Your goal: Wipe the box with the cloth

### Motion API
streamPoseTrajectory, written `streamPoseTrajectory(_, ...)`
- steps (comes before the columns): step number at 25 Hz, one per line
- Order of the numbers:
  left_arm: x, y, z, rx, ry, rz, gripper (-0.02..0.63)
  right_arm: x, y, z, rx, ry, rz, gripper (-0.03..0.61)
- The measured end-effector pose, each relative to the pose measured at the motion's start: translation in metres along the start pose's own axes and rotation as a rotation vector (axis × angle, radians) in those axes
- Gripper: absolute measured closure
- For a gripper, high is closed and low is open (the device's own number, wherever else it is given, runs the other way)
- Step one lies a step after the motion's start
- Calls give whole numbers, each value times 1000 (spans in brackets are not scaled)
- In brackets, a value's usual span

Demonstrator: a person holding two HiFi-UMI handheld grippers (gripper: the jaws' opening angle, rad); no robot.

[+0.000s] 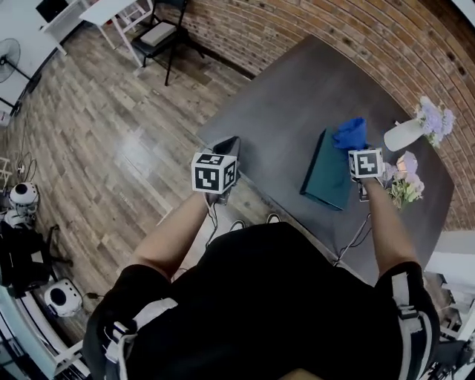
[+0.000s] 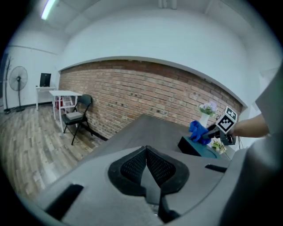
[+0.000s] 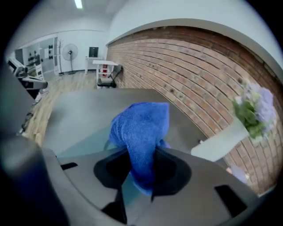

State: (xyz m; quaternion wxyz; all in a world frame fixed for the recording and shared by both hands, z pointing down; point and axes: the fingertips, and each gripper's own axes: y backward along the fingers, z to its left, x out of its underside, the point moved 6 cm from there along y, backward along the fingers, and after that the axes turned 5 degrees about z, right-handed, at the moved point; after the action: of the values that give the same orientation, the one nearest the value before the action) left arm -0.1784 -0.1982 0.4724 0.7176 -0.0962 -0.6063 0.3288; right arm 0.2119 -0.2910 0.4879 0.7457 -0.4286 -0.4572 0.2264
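A flat dark teal box (image 1: 329, 174) lies on the dark grey table (image 1: 297, 96). My right gripper (image 1: 356, 152) is shut on a blue cloth (image 1: 350, 134), which bunches over the box's far right corner. In the right gripper view the cloth (image 3: 142, 132) hangs pinched between the jaws above the box top (image 3: 84, 143). My left gripper (image 1: 225, 152) is shut with nothing in it, held near the table's left edge, well left of the box. From the left gripper view I see the box (image 2: 197, 148), the cloth (image 2: 198, 131) and my shut jaws (image 2: 146, 161).
A white vase (image 1: 404, 134) with lilac flowers (image 1: 435, 116) stands right of the box, with another small bunch of flowers (image 1: 405, 181) by it. A brick wall runs behind the table. A black folding chair (image 1: 165, 33) and a white desk (image 1: 111, 11) stand on the wooden floor.
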Motion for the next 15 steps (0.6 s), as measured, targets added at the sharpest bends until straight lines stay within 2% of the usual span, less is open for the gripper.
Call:
streamPoseTrajectory(3,5,14,13,-16,66,-6,604,-42,-2,79,-189,71,-78,453)
streamPoseTrajectory(6,7,18,15,-11,60,-4,604,-73,20,142,-329,161,-192,454)
streamPoseTrajectory(8,6,17,15,3,50,-4,604,-85,41,164,-386,165,-266,454)
streamPoseTrajectory(11,3,5,7,51,36,13,604,-82,64,146,-334,107,-331,454)
streamPoseTrajectory(15,-3,-17,-20,146,-4,40,604,-30,79,57,-131,-70,-304,454)
